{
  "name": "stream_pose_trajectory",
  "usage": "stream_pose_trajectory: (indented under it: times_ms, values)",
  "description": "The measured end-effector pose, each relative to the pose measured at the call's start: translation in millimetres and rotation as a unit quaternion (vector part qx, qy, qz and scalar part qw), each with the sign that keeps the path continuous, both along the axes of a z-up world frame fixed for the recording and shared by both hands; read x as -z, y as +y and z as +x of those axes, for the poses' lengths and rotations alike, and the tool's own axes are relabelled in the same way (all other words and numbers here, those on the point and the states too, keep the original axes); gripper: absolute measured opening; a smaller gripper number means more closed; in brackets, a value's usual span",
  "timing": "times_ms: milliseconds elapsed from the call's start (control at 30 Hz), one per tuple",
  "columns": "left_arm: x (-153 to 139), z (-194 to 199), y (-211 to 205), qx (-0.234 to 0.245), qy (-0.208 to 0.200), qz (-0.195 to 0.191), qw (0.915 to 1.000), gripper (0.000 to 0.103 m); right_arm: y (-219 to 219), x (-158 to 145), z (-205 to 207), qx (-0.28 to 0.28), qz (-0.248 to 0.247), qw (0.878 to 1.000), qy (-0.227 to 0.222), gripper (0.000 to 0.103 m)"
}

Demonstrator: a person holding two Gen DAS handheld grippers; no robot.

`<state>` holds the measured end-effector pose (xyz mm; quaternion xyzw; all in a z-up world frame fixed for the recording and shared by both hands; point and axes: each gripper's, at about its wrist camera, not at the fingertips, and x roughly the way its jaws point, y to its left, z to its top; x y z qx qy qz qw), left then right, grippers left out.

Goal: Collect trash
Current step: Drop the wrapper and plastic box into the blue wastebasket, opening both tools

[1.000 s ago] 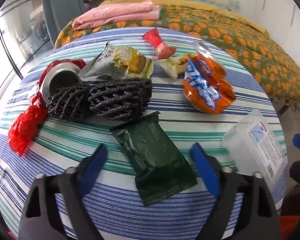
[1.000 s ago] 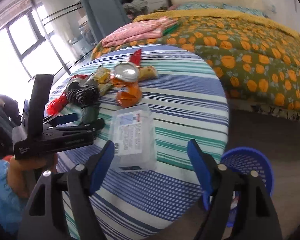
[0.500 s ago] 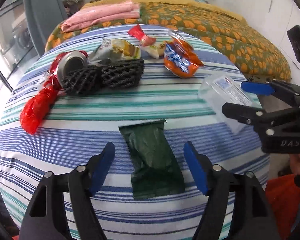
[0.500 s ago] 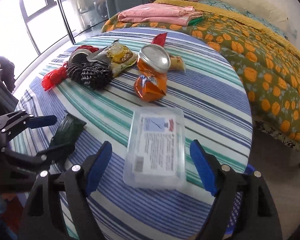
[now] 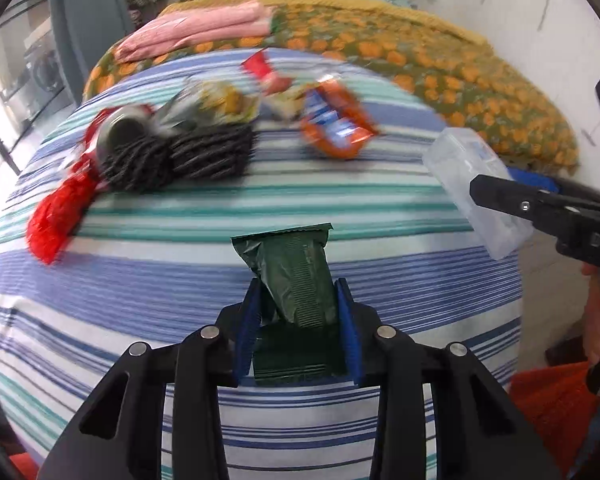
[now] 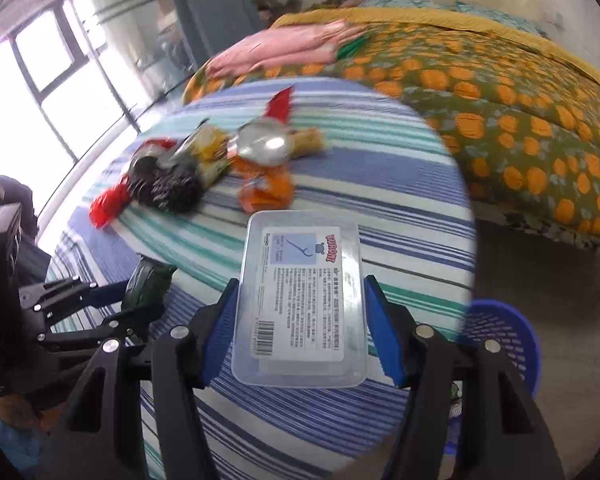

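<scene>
My left gripper [image 5: 298,320] is shut on a dark green wrapper [image 5: 296,276] and holds it above the striped round table [image 5: 220,224]. The wrapper also shows in the right wrist view [image 6: 146,284]. My right gripper [image 6: 300,320] is shut on a clear plastic box [image 6: 302,300] with a white label, lifted off the table; the box also shows in the left wrist view [image 5: 472,184]. More trash lies at the table's far side: an orange packet [image 5: 336,124], a red wrapper [image 5: 56,212], black mesh [image 5: 180,158], a can [image 5: 120,136].
A blue mesh basket [image 6: 504,340] stands on the floor right of the table. A bed with an orange-patterned cover [image 6: 500,92] lies behind the table, with folded pink cloth [image 5: 196,28] on it. A window [image 6: 28,112] is at the left.
Both grippers have closed: the left on the green wrapper, the right on the clear box. Both items are now lifted off the table.
</scene>
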<state>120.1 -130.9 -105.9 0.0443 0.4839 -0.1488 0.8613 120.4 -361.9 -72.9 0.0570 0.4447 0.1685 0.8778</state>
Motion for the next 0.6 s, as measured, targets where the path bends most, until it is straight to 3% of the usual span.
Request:
stream_pose_trajectory:
  times_ms: [300, 500, 600]
  values:
    - [-11, -17, -129, 0.112, 0.022, -0.069, 0.9911, 0.035, -132, 14, -22, 0.135, -0.018, 0.99, 0.021, 0.06]
    - [13, -16, -223, 0.162, 0.042, -0.067, 0.9837, 0.036, -184, 25, -27, 0.173, -0.065, 0.982, 0.036, 0.06]
    - [32, -10, -251, 0.166, 0.054, -0.057, 0.9829, 0.036, -207, 40, -28, 0.191, -0.051, 0.979, 0.045, 0.06]
